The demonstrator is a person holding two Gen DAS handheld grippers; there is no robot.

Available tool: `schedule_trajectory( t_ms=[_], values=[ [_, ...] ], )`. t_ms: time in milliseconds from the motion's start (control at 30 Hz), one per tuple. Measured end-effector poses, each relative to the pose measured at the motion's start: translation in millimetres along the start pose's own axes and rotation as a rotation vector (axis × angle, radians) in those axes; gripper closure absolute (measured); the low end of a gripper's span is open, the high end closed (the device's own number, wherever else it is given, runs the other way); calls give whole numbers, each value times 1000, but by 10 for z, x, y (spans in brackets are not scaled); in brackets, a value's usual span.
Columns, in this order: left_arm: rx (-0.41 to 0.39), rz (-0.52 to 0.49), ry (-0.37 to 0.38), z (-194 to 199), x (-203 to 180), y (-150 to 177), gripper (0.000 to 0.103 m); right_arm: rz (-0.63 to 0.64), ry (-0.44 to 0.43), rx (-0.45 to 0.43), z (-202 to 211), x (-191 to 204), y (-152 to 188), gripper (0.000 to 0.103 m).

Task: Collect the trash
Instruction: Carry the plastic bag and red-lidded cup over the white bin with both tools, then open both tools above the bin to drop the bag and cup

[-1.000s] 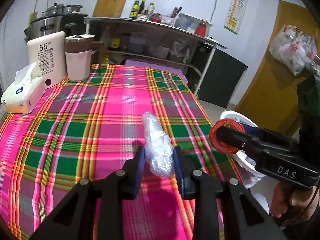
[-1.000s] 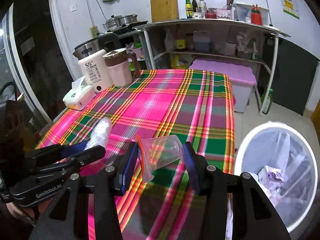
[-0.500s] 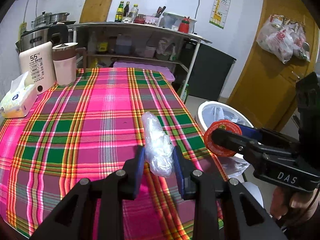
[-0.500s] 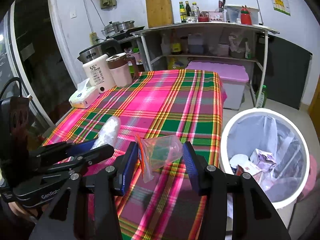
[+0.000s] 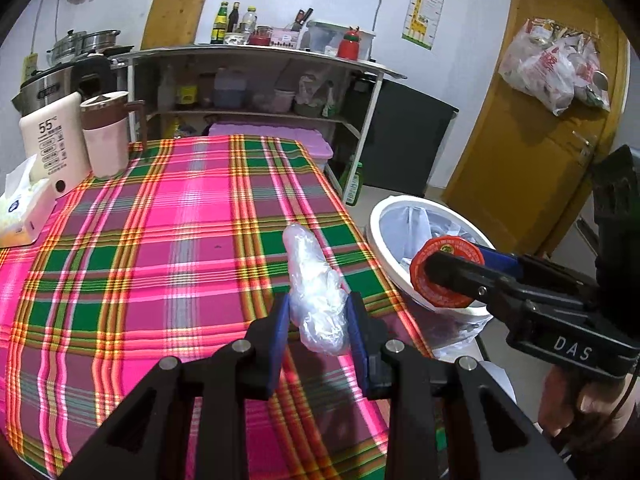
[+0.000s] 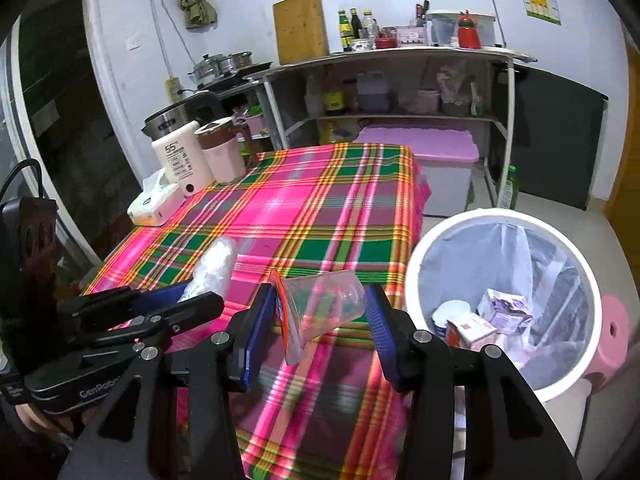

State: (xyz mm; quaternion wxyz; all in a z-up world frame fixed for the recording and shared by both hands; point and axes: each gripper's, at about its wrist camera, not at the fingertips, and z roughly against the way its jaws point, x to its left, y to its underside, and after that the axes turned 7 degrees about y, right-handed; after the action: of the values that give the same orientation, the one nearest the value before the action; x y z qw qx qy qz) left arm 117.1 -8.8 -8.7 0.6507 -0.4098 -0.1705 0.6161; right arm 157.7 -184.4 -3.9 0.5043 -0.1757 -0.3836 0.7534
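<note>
Left gripper (image 5: 318, 322) pinching crumpled plastic wrap (image 5: 314, 292), right gripper (image 6: 320, 322) clamping clear cup (image 6: 324, 306) sidewise; both light, crushable, grip gently mid-body.

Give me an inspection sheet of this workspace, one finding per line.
Surface: plaid tablecloth, no trash left on it.
Job's things: crumpled plastic bag; clear cup with red lid; white bin beside the table, partly filled.
Clutter: tissue box, kettle, white appliance at the far corner.
Grippers: left gripper clamps the bag; right gripper clamps the cup.
Cables: nothing seen on the table.
Surroundings: kitchen shelf, yellow door.
</note>
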Motion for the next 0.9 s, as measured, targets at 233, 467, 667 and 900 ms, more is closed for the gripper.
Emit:
schedule_trajectory(
  t_ms=[233, 467, 667, 900],
  values=[
    [21, -28, 33, -141, -159, -52, 73, -46, 41, -4, 35, -266, 23, 55],
    [41, -59, 70, -315, -347, -127, 73, -103, 91, -9, 79, -590, 35, 55],
    [55, -91, 97, -460, -511, -175, 73, -140, 128, -15, 120, -825, 42, 55],
    [73, -122, 127, -635, -664, -238, 73, -174, 158, -15, 131, -1029, 61, 55]
  ],
)
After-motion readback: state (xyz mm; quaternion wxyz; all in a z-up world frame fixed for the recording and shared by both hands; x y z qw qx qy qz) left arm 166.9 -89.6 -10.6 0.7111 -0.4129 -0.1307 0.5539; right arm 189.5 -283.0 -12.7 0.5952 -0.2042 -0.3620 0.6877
